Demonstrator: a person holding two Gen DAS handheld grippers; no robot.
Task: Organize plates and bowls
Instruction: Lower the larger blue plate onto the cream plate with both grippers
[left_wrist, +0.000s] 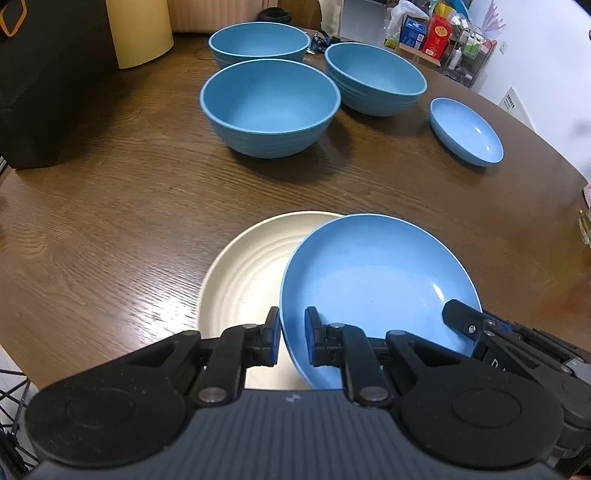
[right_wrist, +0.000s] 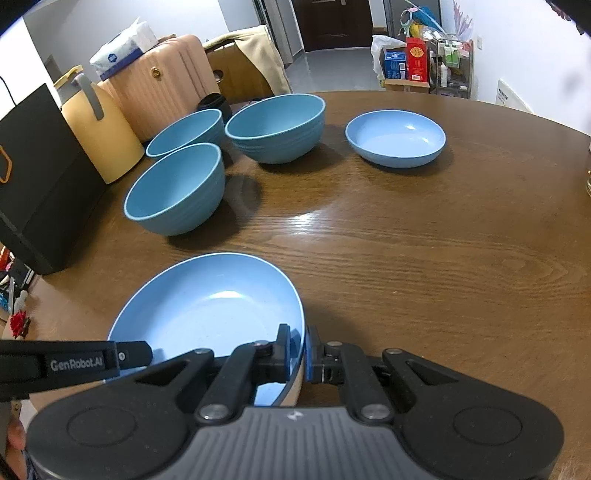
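Wood table (right_wrist: 424, 266): bowls (left_wrist: 269, 107), plates (left_wrist: 466, 131), box (right_wrist: 40, 177).

Glossy grained wood table (right_wrist: 424, 258); smooth matt blue plate (right_wrist: 207, 306).

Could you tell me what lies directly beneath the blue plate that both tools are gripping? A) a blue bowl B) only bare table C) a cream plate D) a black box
C: the blue plate overlaps a cream plate showing past its left edge.
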